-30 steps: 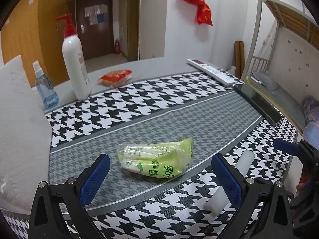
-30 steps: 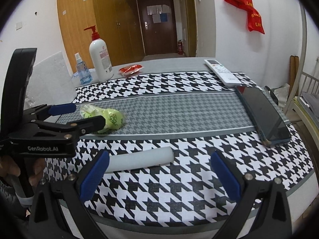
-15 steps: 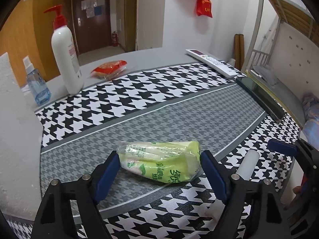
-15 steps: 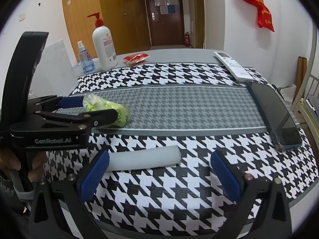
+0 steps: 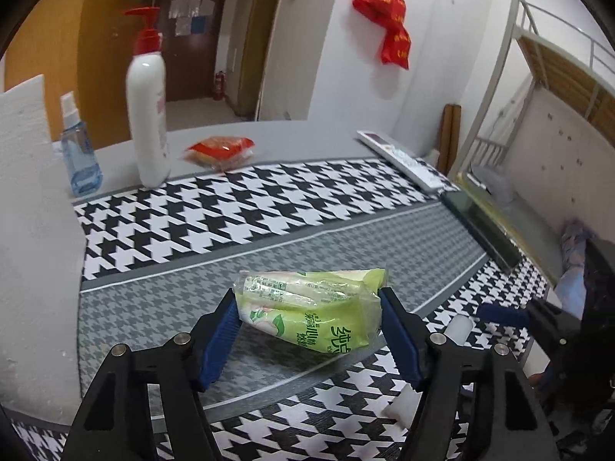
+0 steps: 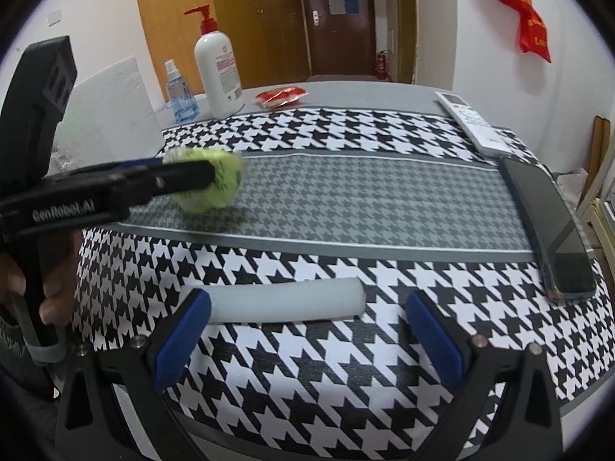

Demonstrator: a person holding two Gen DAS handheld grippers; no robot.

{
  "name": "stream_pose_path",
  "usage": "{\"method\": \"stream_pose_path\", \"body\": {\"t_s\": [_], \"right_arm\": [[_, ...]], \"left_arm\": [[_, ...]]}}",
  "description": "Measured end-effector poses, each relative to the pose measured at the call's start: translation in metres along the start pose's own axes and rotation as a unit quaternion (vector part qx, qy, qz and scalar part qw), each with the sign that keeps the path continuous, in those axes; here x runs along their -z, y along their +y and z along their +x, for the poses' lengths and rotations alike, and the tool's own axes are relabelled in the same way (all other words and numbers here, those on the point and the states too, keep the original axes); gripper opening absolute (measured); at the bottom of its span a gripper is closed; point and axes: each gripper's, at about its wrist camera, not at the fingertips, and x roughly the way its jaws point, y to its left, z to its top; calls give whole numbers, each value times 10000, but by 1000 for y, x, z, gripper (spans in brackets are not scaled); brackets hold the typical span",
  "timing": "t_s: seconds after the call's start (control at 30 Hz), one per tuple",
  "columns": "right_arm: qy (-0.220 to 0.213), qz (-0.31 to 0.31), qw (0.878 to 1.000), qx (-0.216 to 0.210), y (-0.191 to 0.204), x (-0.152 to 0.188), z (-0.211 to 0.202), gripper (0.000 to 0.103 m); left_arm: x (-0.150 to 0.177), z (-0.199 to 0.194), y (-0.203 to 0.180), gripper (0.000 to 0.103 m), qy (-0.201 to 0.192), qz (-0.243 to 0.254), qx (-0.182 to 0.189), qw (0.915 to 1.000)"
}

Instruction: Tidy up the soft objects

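A green tissue pack [image 5: 311, 315] sits between the blue pads of my left gripper [image 5: 309, 336], which is shut on its two ends and holds it just above the grey stripe of the cloth. The pack also shows in the right wrist view [image 6: 209, 186], blurred, with my left gripper [image 6: 184, 174] on it. A white foam cylinder [image 6: 286, 301] lies on the houndstooth cloth in front of my right gripper [image 6: 307, 334], which is open and empty. The cylinder's end shows in the left wrist view [image 5: 457, 326].
A red-pump lotion bottle [image 5: 148, 115], a blue spray bottle [image 5: 80, 153] and a red packet [image 5: 221, 146] stand at the back. A white remote [image 6: 471, 121] and a dark phone [image 6: 546, 226] lie at the right. A white foam block [image 5: 27, 230] stands at left.
My left gripper moved forward around the green pack, closed on it and lifted it slightly. My right gripper moved closer to the white cylinder and stays open.
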Motion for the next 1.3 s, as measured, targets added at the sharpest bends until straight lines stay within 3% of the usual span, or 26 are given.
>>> {"method": "stream_pose_path", "body": {"t_s": [0.33,0.5,0.6,0.73,1.07,1.3], "right_arm": [[323,-371,9986,-211,-4,-15,11,102],[462,-1080,9926,-315,3,-18,8,101],[604,-1380,9880,-339,6,-20,11,90],[679,-1638,9829,-491,10,-23,16,85],[962,-2637,9548,-976,24,-30,16,65],[979,-2969,9413,-1274,38,-21,8,64]], "left_arm": [[7,-13,2,72,-182,35,-93,9998],[8,-23,7,71,-266,-39,-136,9995],[8,-30,7,71,-340,-49,-194,9992],[10,-42,7,72,-436,-72,-253,9987],[16,-74,12,71,-632,-160,-418,9970],[20,-79,12,72,-650,-231,-463,9965]]}}
